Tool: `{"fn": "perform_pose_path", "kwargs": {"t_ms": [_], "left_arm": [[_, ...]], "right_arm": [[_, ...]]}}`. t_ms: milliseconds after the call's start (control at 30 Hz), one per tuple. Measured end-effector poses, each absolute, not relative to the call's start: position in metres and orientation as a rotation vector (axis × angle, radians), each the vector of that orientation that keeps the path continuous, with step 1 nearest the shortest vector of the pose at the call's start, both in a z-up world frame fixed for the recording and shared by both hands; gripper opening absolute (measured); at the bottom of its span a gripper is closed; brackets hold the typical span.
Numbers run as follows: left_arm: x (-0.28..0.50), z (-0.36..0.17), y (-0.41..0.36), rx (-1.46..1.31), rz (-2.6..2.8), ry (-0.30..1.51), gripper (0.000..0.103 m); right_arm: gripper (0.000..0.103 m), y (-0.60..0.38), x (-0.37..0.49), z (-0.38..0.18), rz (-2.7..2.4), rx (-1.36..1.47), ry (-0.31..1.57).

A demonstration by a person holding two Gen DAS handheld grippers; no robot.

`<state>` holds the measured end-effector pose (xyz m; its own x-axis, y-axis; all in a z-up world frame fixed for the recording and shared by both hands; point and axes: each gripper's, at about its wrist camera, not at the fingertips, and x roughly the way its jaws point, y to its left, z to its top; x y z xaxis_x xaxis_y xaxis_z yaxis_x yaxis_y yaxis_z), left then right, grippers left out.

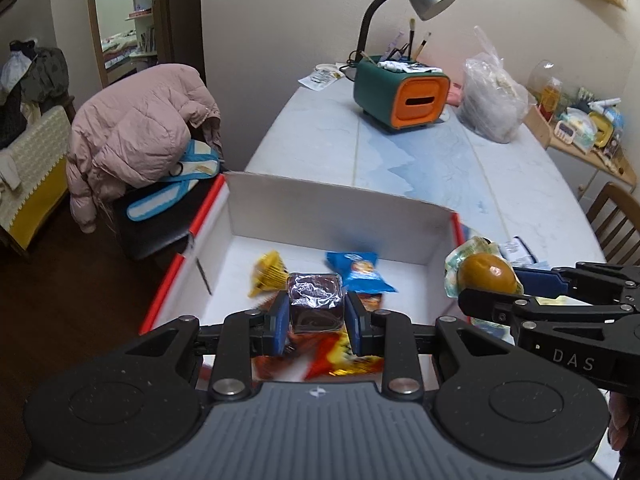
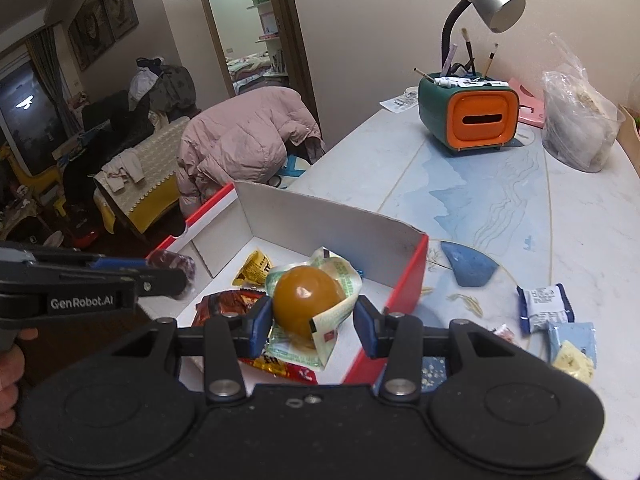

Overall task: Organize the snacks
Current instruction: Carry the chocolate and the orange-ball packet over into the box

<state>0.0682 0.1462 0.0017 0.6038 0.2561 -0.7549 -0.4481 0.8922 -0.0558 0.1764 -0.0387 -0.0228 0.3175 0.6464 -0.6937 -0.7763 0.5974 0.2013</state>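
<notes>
The left gripper (image 1: 316, 314) pinches a dark foil-wrapped square snack (image 1: 316, 300), while the right gripper (image 2: 308, 322) clamps a round amber packaged snack (image 2: 306, 304), both over the red-and-white cardboard box (image 2: 332, 228).

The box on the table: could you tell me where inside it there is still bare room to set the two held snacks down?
Inside the box, bare floor lies along the far wall and in the left corner beside the yellow packet. The near middle is crowded: blue packet and red-orange wrappers overlap under the left gripper.
</notes>
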Motion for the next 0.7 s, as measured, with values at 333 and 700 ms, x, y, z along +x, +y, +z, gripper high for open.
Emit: {"fn": "perform_pose_path", "kwargs": {"t_ms": [333, 700], "left_arm": [[0.093, -0.023, 0.186, -0.194, 0.437, 0.885, 0.028], [0.126, -0.057, 0.211, -0.176, 0.411, 0.969, 0.028]], "right_arm": [[0.043, 0.004, 0.186, -0.047, 0.875, -0.232, 0.852], [0.043, 0.038, 0.203, -0.073, 0.816, -0.296, 0.886]]}}
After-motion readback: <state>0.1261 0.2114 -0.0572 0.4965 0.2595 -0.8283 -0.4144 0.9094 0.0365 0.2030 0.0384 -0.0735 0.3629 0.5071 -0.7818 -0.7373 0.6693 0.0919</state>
